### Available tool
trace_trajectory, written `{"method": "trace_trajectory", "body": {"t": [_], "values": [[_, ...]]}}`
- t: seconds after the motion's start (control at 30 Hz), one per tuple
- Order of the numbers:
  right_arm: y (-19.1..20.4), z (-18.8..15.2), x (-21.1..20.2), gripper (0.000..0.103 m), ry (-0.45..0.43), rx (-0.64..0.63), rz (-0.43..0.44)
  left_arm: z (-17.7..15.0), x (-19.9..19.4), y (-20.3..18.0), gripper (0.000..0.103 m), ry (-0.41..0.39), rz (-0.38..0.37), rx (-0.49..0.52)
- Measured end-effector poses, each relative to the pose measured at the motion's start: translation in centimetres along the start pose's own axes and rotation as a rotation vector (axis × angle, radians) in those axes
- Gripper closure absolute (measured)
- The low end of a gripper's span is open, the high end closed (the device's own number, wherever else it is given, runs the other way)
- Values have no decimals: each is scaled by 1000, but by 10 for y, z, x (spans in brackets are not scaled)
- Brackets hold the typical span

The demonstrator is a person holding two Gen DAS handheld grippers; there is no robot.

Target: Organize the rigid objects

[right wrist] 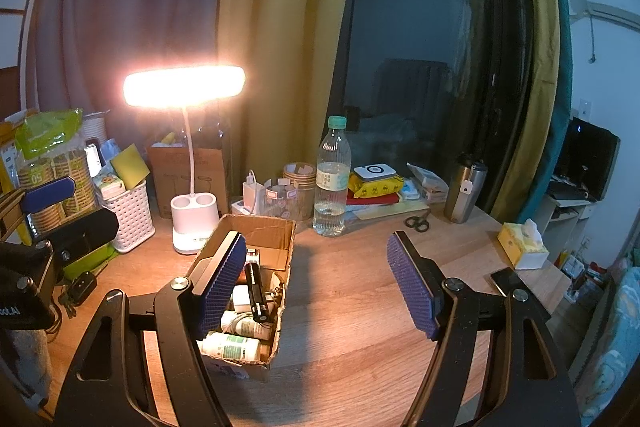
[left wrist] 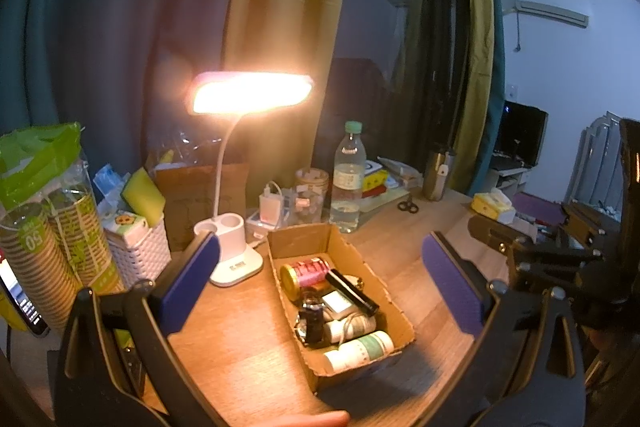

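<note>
A shallow cardboard box (left wrist: 396,307) lies on the wooden desk, holding a red can (left wrist: 306,269), a black cylinder (left wrist: 352,291), a small dark bottle (left wrist: 310,319) and a white bottle with a green label (left wrist: 360,347). My left gripper (left wrist: 320,241) hangs open above the box, its jaws spread wider than the box, touching nothing. My right gripper (right wrist: 316,239) is open and empty over bare desk just right of the box (right wrist: 256,223). Its left finger covers part of the box's left side. The black cylinder (right wrist: 256,291) and white bottle (right wrist: 232,345) show beside that finger.
A lit desk lamp (right wrist: 194,223) stands behind the box, with a water bottle (right wrist: 331,183), glass jars (right wrist: 298,187), scissors (right wrist: 418,221) and a steel tumbler (right wrist: 466,187). A white basket (right wrist: 132,219) and paper cups (left wrist: 52,247) crowd the left. A tissue box (right wrist: 522,241) and phone (right wrist: 508,281) sit right.
</note>
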State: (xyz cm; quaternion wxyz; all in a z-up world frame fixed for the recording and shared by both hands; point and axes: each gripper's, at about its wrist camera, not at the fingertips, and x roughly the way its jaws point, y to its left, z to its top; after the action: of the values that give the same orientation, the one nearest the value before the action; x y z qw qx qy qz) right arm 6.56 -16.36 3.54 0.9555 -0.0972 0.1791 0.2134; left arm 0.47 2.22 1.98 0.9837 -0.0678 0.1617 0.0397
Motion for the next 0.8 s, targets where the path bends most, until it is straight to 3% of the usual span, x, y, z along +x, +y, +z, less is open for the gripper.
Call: {"method": "trace_trajectory", "body": {"t": [0.8], "values": [[2,-3,3,27,10,-6,15,-3,3,-4,1,-4,-2,29]]}}
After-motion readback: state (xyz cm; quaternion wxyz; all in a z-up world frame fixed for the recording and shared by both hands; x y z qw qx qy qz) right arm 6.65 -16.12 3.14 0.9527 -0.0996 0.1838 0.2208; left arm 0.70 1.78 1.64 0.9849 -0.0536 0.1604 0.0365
